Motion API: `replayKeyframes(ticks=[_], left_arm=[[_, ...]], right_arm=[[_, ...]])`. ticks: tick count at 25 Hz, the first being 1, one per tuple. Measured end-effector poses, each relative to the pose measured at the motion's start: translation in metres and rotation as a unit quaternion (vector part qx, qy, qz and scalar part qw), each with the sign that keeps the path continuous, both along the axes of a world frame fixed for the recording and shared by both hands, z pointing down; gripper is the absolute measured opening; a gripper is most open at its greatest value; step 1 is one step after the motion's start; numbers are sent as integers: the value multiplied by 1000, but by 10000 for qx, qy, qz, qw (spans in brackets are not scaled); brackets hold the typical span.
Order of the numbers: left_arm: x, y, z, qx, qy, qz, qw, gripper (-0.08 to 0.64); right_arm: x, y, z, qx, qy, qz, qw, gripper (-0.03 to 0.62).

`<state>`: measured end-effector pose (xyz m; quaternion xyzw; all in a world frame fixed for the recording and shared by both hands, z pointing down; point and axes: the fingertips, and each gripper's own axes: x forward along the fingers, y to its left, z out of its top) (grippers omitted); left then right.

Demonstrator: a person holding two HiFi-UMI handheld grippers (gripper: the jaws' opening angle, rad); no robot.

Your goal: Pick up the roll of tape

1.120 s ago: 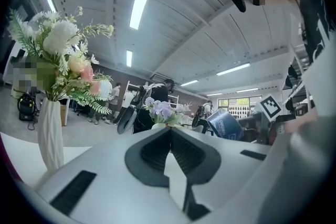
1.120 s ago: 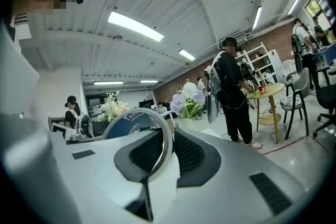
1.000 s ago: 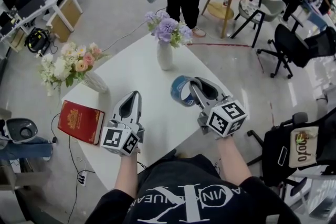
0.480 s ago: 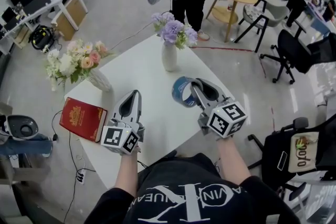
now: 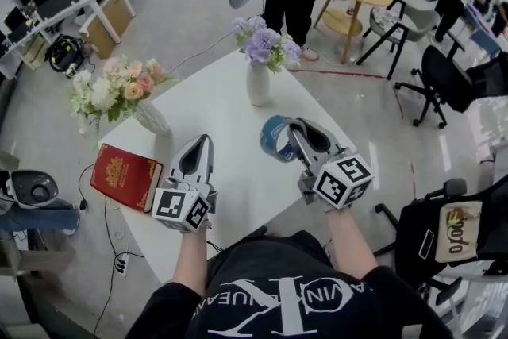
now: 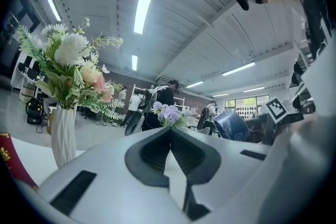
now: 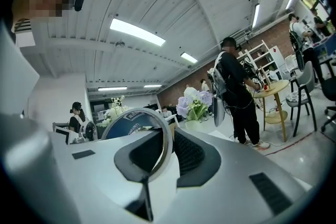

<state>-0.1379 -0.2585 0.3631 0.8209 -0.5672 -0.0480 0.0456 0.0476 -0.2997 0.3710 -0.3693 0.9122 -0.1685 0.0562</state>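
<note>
Nothing moved; right gripper (image 7: 169, 136) clamps tape roll (image 5: 271, 140), its print unreadable.

The left gripper (image 5: 205, 140) and right gripper (image 5: 294, 128) are matt grey plastic with ribbed black pads (image 7: 190, 153). The tape (image 5: 274, 137) in the right one's jaws looks glossy. The table (image 5: 226, 111) beneath is smooth white; the book (image 5: 123, 177) left of the left gripper has a faintly glossy cover.

Person seen from above: black short-sleeved T-shirt (image 5: 270, 302) with large white lettering across the chest. The left gripper (image 5: 205, 145) and right gripper (image 5: 294, 128) have smooth light-grey shells that taper toward the tip, with dark ribbed pads (image 7: 189, 153) inside. Each carries a white cube (image 5: 341, 180) printed with black square markers.
</note>
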Motion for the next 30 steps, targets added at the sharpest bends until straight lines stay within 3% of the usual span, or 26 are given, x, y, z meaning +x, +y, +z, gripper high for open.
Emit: replayKeyframes(ticks=[30], left_arm=[[-3, -3, 19, -319, -110, 99, 9994, 2]], right_arm=[[3, -1, 14, -209, -275, 80, 9994, 77]])
